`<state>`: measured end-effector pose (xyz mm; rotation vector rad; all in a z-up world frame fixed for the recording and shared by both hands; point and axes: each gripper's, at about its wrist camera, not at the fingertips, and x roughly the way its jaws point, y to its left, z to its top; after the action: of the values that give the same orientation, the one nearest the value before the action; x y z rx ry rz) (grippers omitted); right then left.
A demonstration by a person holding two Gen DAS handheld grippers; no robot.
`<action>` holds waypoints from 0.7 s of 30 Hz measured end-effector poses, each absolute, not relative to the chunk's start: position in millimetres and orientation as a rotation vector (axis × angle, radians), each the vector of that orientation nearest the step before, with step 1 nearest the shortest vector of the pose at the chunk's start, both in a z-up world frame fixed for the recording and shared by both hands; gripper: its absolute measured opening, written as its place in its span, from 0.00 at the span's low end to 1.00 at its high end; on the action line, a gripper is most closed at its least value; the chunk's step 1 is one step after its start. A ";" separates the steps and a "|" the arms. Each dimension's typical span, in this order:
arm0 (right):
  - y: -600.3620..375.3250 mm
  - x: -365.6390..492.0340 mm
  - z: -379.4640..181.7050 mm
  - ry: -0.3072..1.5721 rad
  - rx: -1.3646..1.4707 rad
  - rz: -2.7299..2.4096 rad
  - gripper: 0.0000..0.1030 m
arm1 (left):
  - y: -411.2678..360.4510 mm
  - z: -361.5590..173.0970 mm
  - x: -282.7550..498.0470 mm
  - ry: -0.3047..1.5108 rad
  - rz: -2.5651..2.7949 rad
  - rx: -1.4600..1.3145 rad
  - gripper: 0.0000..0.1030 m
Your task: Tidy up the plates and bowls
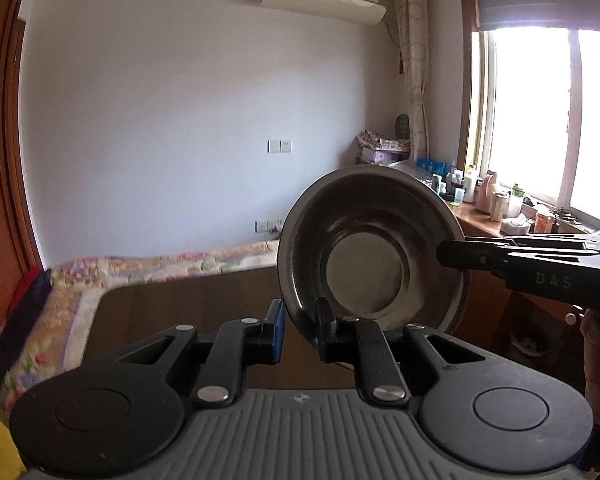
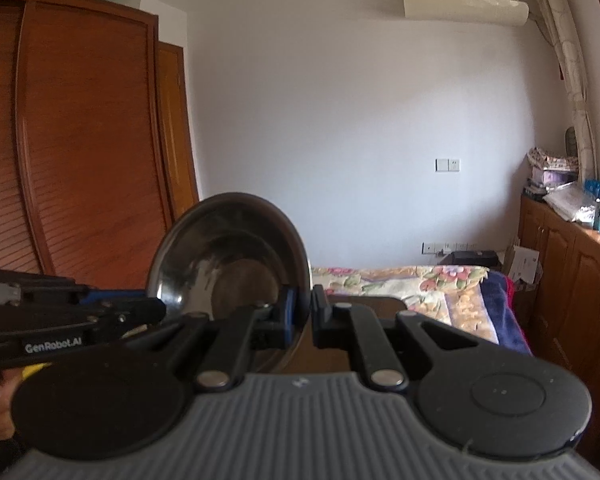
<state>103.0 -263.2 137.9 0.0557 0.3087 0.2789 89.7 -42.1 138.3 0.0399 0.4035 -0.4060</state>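
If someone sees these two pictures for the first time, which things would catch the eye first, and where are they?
First, the steel bowl, held up on edge in mid-air at the centre. The left gripper straddles its lower rim, and the right gripper is shut on the rim at its other side. Behind, a flowered bedspread lies low along the white wall, and a bright window glares at the right.

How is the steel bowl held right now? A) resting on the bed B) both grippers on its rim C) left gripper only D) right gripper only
B: the steel bowl hangs tilted in the air, left gripper and right gripper each straddling its rim.
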 end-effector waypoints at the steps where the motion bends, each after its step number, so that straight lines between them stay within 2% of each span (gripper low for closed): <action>1: -261.7 98.4 135.1 0.312 0.052 0.284 0.10 | -39.4 133.9 86.8 0.408 -0.409 0.034 0.45; 21: -249.5 53.1 63.6 0.389 0.038 0.365 0.11 | -23.5 57.2 28.2 0.426 -0.426 0.005 0.45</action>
<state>53.1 -249.5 63.6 0.0379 0.3888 0.3651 28.2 -23.5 57.2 0.0054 0.4264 -0.4263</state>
